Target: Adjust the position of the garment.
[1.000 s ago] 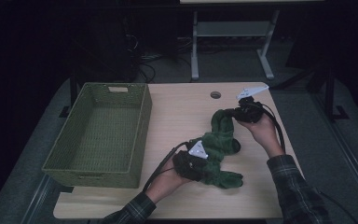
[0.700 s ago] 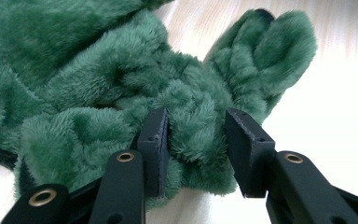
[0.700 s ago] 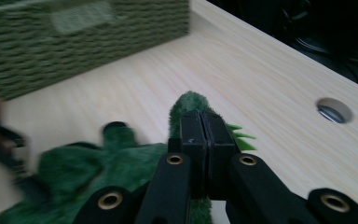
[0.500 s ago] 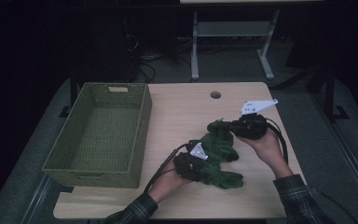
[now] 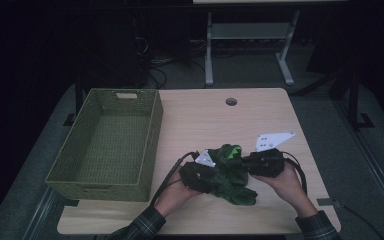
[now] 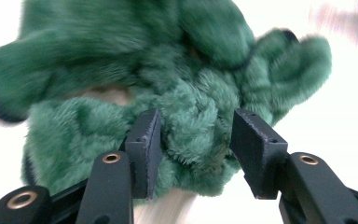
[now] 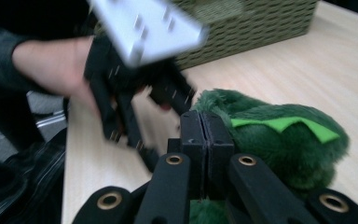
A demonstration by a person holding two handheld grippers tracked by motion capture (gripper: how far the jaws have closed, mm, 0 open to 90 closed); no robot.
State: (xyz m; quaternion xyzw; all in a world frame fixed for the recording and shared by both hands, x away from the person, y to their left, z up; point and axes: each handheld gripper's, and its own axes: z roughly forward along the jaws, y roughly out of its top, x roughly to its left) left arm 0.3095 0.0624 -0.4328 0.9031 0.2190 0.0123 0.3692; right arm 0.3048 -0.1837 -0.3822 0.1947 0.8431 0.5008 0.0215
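left gripper has its two black jaws set apart with a fold of the green plush toy bulging between them; the fur touches the inner face of the left jaw, while whether the other jaw presses it cannot be told. seen from the high view, this gripper sits at the toy's left side, held by the person's left hand, with its grey plate tilted up beside the fur. right gripper has its jaws pressed flat together, face to face, just beside the toy's dark green fur; whether any fur is pinched between them cannot be told. a bright green felt strip lies along the top of the toy. in the high view the right gripper comes in from the toy's right side, its grey plate raised above it, and the right hand cups it from below. the toy lies bunched between both grippers on the wooden table, near the front edge and right of the middle. a green woven basket stands on the table's left side, well apart from the toy. a round hole shows near the table's far edge.
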